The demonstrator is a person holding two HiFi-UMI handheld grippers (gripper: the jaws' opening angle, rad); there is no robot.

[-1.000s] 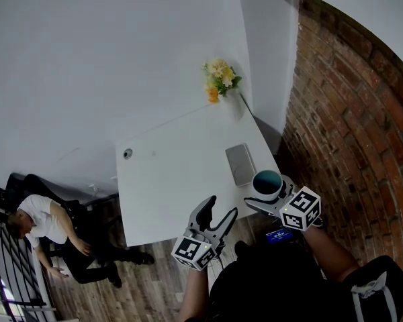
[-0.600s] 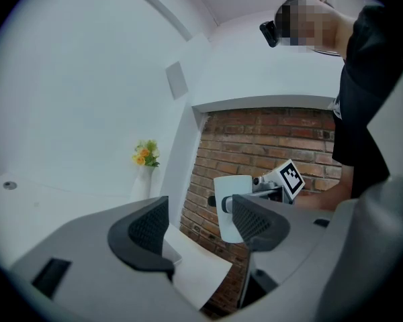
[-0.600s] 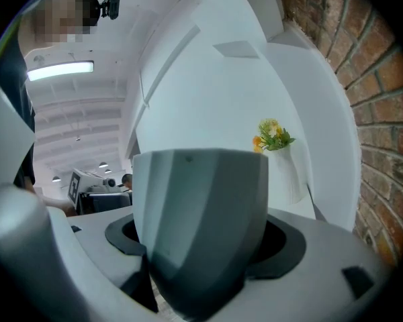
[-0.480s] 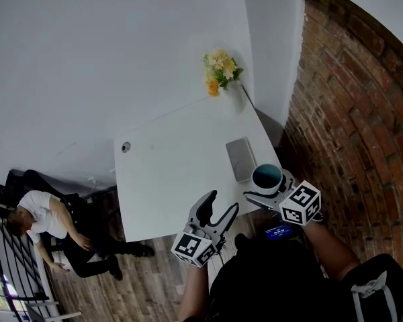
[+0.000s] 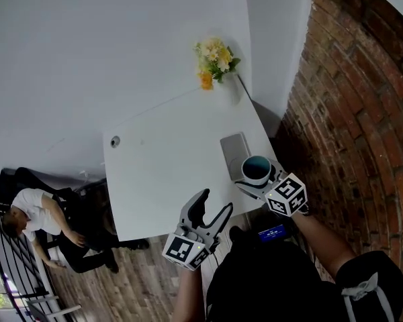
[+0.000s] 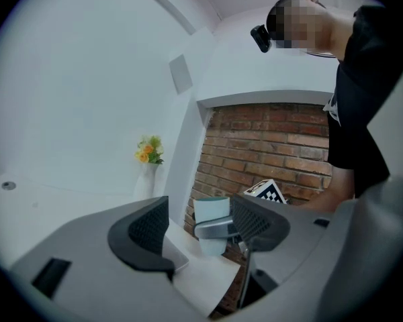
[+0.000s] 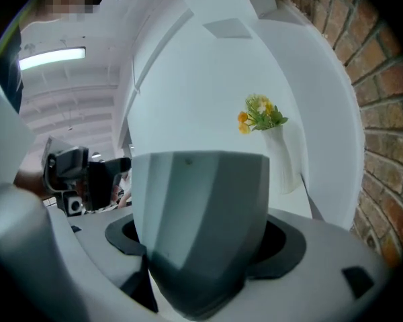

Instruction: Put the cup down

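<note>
My right gripper is shut on a white cup with a teal inside, and holds it upright over the near right corner of the white table. In the right gripper view the cup fills the space between the jaws. The left gripper view shows the cup from the side, close to the table's corner; whether it touches the top I cannot tell. My left gripper stands open and holds nothing, at the table's front edge, left of the cup.
A flat grey pad lies on the table just beyond the cup. A white vase with yellow flowers stands at the far right corner. A brick wall runs along the right. A person sits at the lower left.
The right gripper with the cup has shifted a little left and farther in over the table's corner. The left gripper stays open near the front edge. The head view has drifted.
</note>
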